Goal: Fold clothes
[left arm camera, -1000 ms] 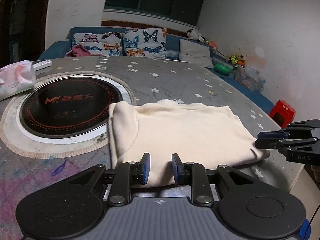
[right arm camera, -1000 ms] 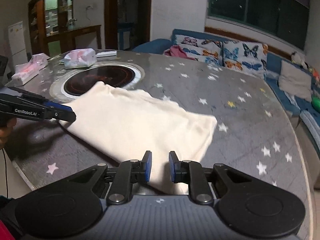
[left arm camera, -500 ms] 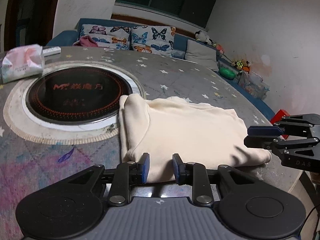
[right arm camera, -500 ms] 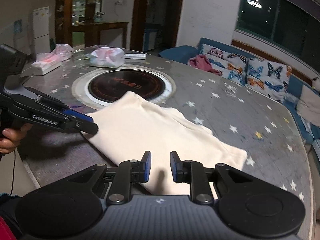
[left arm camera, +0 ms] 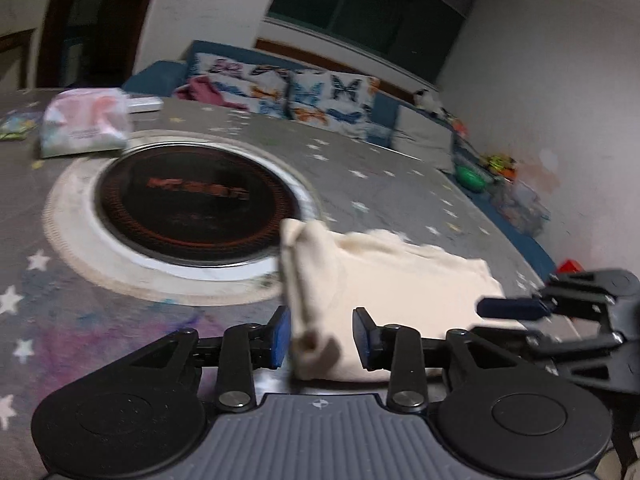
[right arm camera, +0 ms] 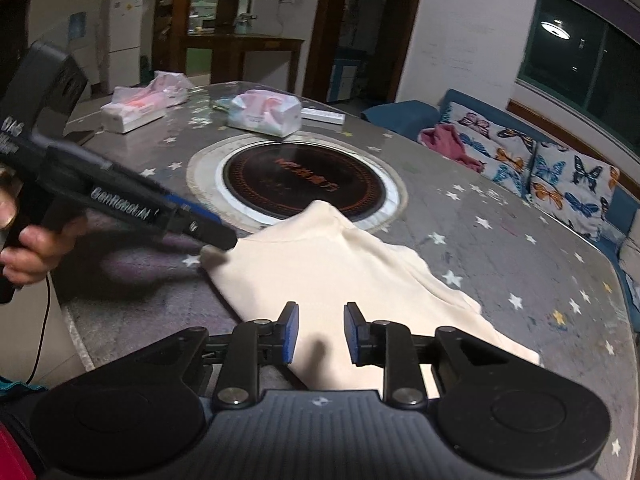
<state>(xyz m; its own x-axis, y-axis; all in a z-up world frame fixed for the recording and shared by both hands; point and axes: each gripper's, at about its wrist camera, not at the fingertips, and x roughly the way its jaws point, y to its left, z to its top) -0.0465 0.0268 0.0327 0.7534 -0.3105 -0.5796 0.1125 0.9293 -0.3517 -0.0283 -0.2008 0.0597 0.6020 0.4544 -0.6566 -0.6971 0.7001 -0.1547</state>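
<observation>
1. Since a second ago both pairs of jaws have spread, and the near-left corner of the cream garment point(left arm camera: 384, 280) has shifted from lying flat to standing bunched and lifted between the left gripper's point(left arm camera: 320, 336) fingers.
2. The left gripper's jaws are opening; the bunched corner sits in the gap nearer the left pad, and the blur leaves it unclear whether it brushes that pad, while the right pad stands clear of it.
3. The right gripper point(right arm camera: 320, 330) is opening too, and the garment's near edge point(right arm camera: 340, 280) lies flat under and between its blue pads without either pad pressing it.
4. In the right wrist view the left gripper point(right arm camera: 216, 236) comes in from the left, held by a hand point(right arm camera: 28, 248), its tip at the garment's left corner.
5. The garment is folded into a rough rectangle on the star-patterned table point(right arm camera: 500, 240), its far corner just overlapping the rim of the round black cooktop point(right arm camera: 304, 178).
6. Tissue packs point(right arm camera: 264, 114) lie well beyond the cooktop, and butterfly cushions point(right arm camera: 560, 168) line the sofa at the back.
</observation>
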